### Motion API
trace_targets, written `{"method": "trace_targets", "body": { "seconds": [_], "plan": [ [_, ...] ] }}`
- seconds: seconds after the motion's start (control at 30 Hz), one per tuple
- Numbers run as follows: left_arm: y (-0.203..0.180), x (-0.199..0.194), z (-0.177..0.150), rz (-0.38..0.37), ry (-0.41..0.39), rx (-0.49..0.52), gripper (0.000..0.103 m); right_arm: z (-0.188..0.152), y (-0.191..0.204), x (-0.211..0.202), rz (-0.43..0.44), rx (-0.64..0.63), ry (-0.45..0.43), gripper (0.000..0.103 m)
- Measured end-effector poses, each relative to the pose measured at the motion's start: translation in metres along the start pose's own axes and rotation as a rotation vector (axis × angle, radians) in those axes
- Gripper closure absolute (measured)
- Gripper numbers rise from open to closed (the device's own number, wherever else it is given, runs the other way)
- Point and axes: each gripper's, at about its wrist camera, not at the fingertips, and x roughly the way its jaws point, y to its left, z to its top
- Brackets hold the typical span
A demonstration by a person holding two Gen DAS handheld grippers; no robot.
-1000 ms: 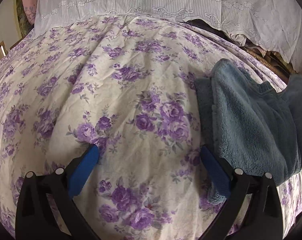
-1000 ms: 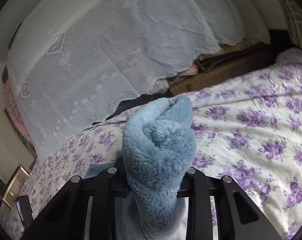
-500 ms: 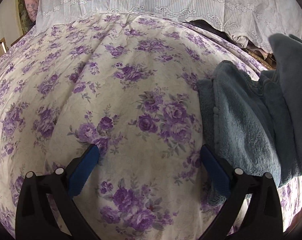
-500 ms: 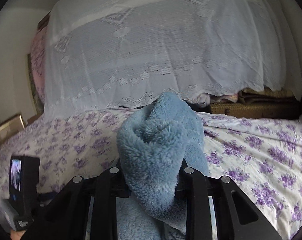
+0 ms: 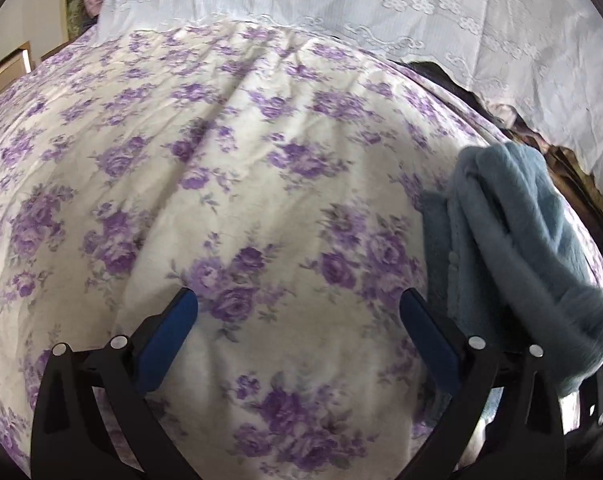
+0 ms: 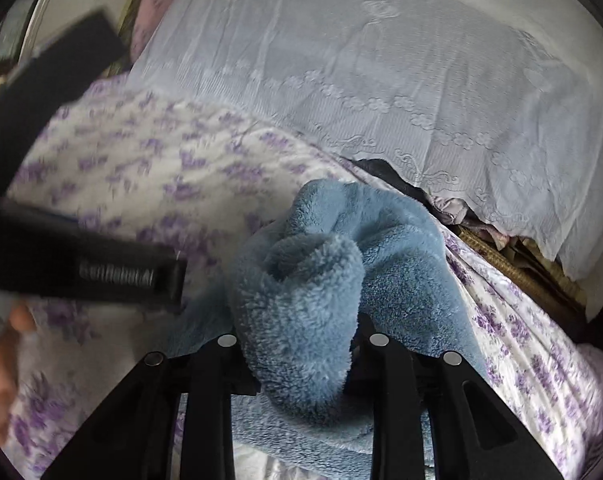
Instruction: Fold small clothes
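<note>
Right tongs (image 6: pixel 301 344) pinch a bunched, fluffy blue fleece garment (image 6: pixel 321 280) (jaws just easing); left tongs (image 5: pixel 297 332) gape wide.

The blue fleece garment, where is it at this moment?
The fleece garment is bunched between the right gripper fingers, above the floral bedsheet. In the left wrist view it is at the right edge, beside the open left gripper.

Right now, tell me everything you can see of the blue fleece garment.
The blue fleece garment is soft, fluffy pile in a dusty blue. A bunched fold of it is pinched in the right gripper, bulging up between the jaws, which have just been opening slightly. The rest lies in layered folds on the floral bedsheet, to the right of the open, empty left gripper.
</note>
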Motion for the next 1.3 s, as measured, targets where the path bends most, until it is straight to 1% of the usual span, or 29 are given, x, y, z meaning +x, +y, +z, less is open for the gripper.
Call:
{"method": "trace_targets", "body": {
  "seconds": [0.03,0.07,0.1,0.17,0.23,0.4,0.5,0.6,0.7,0.73,0.77,0.8,0.83,0.87,0.9,0.93,0.97,1.03,1.1,1.13,1.17,1.2,1.23,1.27,1.3],
  "plan": [
    [0.001,0.0,0.001,0.008,0.0,-0.004,0.004,0.0,0.003,-0.001,0.005,-0.014,0.002,0.062],
    [0.003,0.001,0.002,0.014,0.002,-0.01,0.004,-0.001,0.006,-0.001,0.026,-0.028,0.005,0.05],
    [0.004,0.002,0.002,0.017,0.005,-0.017,0.004,-0.001,0.007,-0.001,0.034,-0.042,0.005,0.049],
    [0.008,0.003,0.003,0.016,0.009,-0.03,0.004,-0.001,0.012,-0.004,0.017,-0.069,-0.002,0.048],
    [0.011,0.003,0.004,0.017,0.009,-0.041,0.004,0.001,0.013,-0.011,0.036,-0.085,-0.02,0.043],
    [0.012,0.005,0.005,0.015,0.012,-0.043,0.004,0.002,-0.005,-0.044,0.091,-0.073,-0.109,0.041],
    [0.013,0.004,0.005,0.015,0.01,-0.04,0.004,0.0,-0.027,-0.068,0.134,-0.025,-0.154,0.041],
    [0.015,0.001,0.005,0.006,0.002,-0.053,0.004,-0.005,-0.058,-0.089,0.18,0.069,-0.194,0.041],
    [0.019,-0.009,0.006,-0.016,-0.018,-0.079,0.004,-0.011,-0.099,-0.102,0.227,0.234,-0.231,0.041],
    [0.022,-0.015,0.007,-0.033,-0.029,-0.093,0.004,-0.013,-0.111,-0.103,0.247,0.292,-0.239,0.044],
    [0.023,-0.02,0.008,-0.051,-0.035,-0.104,0.004,-0.015,-0.121,-0.102,0.252,0.341,-0.238,0.056],
    [0.024,-0.024,0.009,-0.071,-0.038,-0.115,0.004,-0.015,-0.131,-0.096,0.236,0.386,-0.215,0.063],
    [0.024,-0.031,0.011,-0.106,-0.033,-0.13,0.004,-0.014,-0.136,-0.089,0.22,0.405,-0.188,0.074],
    [0.021,-0.036,0.013,-0.138,-0.031,-0.132,0.004,-0.014,-0.141,-0.077,0.21,0.422,-0.149,0.077],
    [0.017,-0.041,0.015,-0.167,-0.031,-0.126,0.004,-0.013,-0.142,-0.07,0.212,0.429,-0.13,0.079],
    [0.007,-0.05,0.018,-0.188,-0.044,-0.101,0.004,-0.013,-0.144,-0.061,0.218,0.438,-0.108,0.08],
    [-0.003,-0.056,0.02,-0.186,-0.063,-0.072,0.004,-0.012,-0.144,-0.055,0.227,0.447,-0.089,0.08],
    [-0.033,-0.07,0.02,-0.136,-0.126,0.035,0.004,-0.011,-0.14,-0.041,0.256,0.459,-0.056,0.08],
    [-0.059,-0.071,0.018,-0.086,-0.148,0.129,0.004,-0.013,-0.132,-0.031,0.281,0.464,-0.036,0.08],
    [-0.076,-0.064,0.015,-0.056,-0.145,0.19,0.004,-0.017,-0.128,-0.025,0.295,0.473,-0.02,0.078],
    [-0.084,-0.056,0.012,-0.027,-0.141,0.223,0.004,-0.022,-0.123,-0.02,0.305,0.482,-0.008,0.078],
    [-0.089,-0.044,0.01,0.017,-0.132,0.247,0.004,-0.03,-0.116,-0.013,0.314,0.481,0.012,0.077],
    [-0.09,-0.022,0.005,0.085,-0.112,0.267,0.004,-0.035,-0.109,-0.007,0.308,0.46,0.026,0.077],
    [-0.087,-0.004,0.003,0.109,-0.09,0.272,0.004,-0.039,-0.104,-0.004,0.298,0.436,0.023,0.077],
    [-0.079,0.012,0.0,0.095,-0.062,0.254,0.004,-0.039,-0.1,-0.005,0.307,0.418,0.016,0.077]
  ]
}}
